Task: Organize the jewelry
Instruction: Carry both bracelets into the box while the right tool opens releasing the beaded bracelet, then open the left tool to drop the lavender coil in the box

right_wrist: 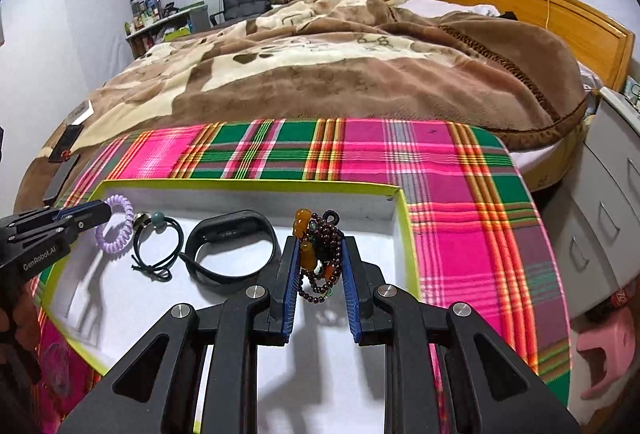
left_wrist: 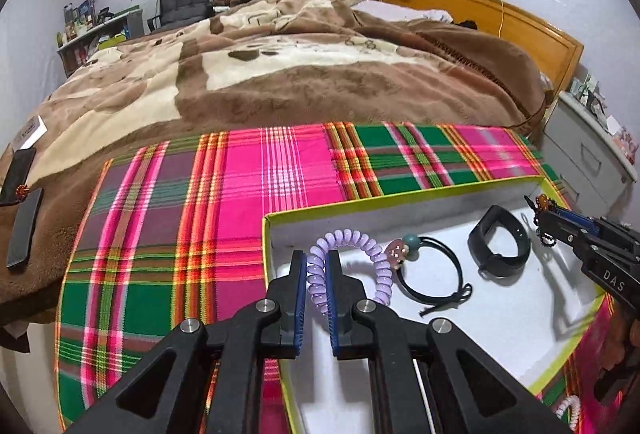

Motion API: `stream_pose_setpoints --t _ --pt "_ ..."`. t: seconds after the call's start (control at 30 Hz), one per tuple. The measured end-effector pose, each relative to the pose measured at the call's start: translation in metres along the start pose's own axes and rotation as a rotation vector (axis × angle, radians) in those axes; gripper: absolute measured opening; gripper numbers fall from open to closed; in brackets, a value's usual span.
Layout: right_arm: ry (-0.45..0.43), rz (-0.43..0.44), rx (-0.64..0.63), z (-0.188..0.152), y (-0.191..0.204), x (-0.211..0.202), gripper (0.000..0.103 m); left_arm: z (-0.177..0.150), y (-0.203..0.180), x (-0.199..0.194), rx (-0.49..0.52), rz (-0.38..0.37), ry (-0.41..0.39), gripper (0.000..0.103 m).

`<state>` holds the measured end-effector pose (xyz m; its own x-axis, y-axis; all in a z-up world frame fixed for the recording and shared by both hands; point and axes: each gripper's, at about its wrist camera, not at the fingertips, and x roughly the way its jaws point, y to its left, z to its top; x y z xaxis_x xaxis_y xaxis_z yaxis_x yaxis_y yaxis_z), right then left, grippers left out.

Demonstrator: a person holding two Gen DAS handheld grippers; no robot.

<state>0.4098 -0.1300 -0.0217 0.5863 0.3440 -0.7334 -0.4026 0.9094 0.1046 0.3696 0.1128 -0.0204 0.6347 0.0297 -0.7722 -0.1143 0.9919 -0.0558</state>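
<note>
Both pieces look ready for setting down in the box (right_wrist: 248, 186). The left gripper (left_wrist: 317, 274) is clamped on the lilac coil hair tie (left_wrist: 352, 262), the right gripper (right_wrist: 320, 266) on a dark beaded bracelet (right_wrist: 326, 254) with amber beads, bunched between its fingers. Next, each needs lowering and loosening over bare floor.

Both units: matte black linkage arms showing triangular cutouts and round silver pivot screws. Left gripper (left_wrist: 317, 266) wearing ribbed blue pads on its fingers (left_wrist: 299, 298), white "GenRobot.AI" lettering. Right gripper (right_wrist: 320, 258): same blue pads, "DAS" marking.
</note>
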Motion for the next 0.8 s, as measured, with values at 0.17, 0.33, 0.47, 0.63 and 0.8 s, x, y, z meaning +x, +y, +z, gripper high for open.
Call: stream_pose_setpoints --t 0.17,0.33,0.47,0.63,0.8 --pt "0.034 -0.008 0.000 0.002 -0.001 0.013 0.022 0.002 -0.004 0.005 0.017 0.006 0.008 0.009" --pt "0.035 -0.006 0.004 0.003 -0.002 0.016 0.022 0.002 -0.009 0.008 0.037 0.006 0.006 0.009" --pt "0.030 -0.014 0.002 0.003 -0.002 0.015 0.028 0.002 -0.009 0.008 0.039 -0.006 0.008 0.009" --pt "0.010 -0.009 0.011 0.002 -0.001 0.007 0.038 0.000 -0.007 0.004 0.026 -0.021 0.007 0.009" --pt "-0.010 -0.010 0.012 -0.001 0.002 -0.005 0.038 -0.004 -0.003 -0.006 0.012 -0.024 -0.011 0.010"
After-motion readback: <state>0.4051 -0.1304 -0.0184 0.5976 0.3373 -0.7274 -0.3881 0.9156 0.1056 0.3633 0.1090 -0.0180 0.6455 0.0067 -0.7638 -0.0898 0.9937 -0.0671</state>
